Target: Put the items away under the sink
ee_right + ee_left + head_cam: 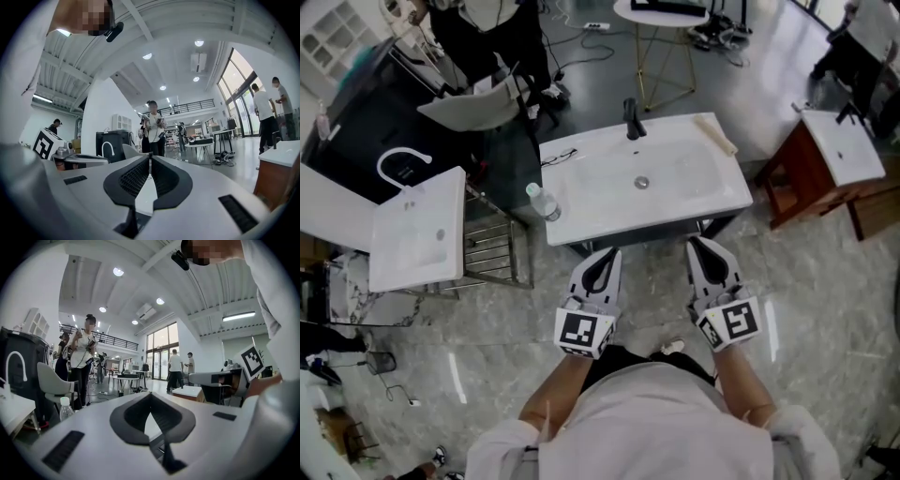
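So the bottle (pixel 541 201) and pale stick (pixel 715 135) lie on the sink (pixel 609 221) top, left and far right, not under it; my left gripper (pixel 607 255) and right gripper (pixel 701 246) hang closed, empty.

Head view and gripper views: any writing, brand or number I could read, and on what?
No readable words or numbers anywhere.
Left gripper cube's black-and-white square marker: a pattern, not letters.
Right gripper cube's marker: likewise.
Clear plastic bottle on the white sink top: any label too small to read.
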Action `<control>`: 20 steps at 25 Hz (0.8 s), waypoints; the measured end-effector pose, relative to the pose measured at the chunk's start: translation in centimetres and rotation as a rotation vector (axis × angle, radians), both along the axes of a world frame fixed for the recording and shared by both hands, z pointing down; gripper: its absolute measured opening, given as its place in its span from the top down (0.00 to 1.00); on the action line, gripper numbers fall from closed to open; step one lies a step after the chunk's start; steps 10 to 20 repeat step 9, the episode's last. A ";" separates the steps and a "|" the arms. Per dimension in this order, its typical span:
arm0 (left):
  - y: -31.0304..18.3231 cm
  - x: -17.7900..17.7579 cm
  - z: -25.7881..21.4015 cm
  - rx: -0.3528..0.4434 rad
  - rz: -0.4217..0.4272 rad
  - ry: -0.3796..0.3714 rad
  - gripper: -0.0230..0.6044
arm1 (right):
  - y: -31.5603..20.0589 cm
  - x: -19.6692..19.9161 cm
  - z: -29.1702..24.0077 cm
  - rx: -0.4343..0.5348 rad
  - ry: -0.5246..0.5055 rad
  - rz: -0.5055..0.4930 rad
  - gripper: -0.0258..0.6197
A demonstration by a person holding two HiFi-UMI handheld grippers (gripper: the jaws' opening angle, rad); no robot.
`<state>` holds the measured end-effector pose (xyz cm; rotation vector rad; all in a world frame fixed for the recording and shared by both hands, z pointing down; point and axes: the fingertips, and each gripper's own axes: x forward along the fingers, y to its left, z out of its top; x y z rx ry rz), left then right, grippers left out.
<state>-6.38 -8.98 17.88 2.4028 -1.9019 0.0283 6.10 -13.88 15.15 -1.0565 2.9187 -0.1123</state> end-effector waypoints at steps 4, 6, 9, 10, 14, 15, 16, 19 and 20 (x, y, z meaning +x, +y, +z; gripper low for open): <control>-0.1 -0.2 -1.0 0.023 0.011 -0.009 0.96 | 0.1 -0.4 -1.4 0.031 -0.013 0.005 0.89; -0.2 -0.2 -1.6 0.026 0.019 -0.007 0.96 | 0.1 -0.5 -2.1 0.043 -0.020 0.012 0.89; -0.1 -0.2 -2.4 0.031 0.032 0.001 0.96 | 0.3 -0.7 -2.9 0.058 -0.025 0.023 0.89; -0.1 -0.2 -2.4 0.031 0.032 0.001 0.96 | 0.3 -0.7 -2.9 0.058 -0.025 0.023 0.89; -0.1 -0.2 -2.4 0.031 0.032 0.001 0.96 | 0.3 -0.7 -2.9 0.058 -0.025 0.023 0.89; -0.1 -0.2 -2.4 0.031 0.032 0.001 0.96 | 0.3 -0.7 -2.9 0.058 -0.025 0.023 0.89; -0.1 -0.2 -2.4 0.031 0.032 0.001 0.96 | 0.3 -0.7 -2.9 0.058 -0.025 0.023 0.89; -0.1 -0.2 -2.4 0.031 0.032 0.001 0.96 | 0.3 -0.7 -2.9 0.058 -0.025 0.023 0.89; -0.1 -0.2 -2.4 0.031 0.032 0.001 0.96 | 0.3 -0.7 -2.9 0.058 -0.025 0.023 0.89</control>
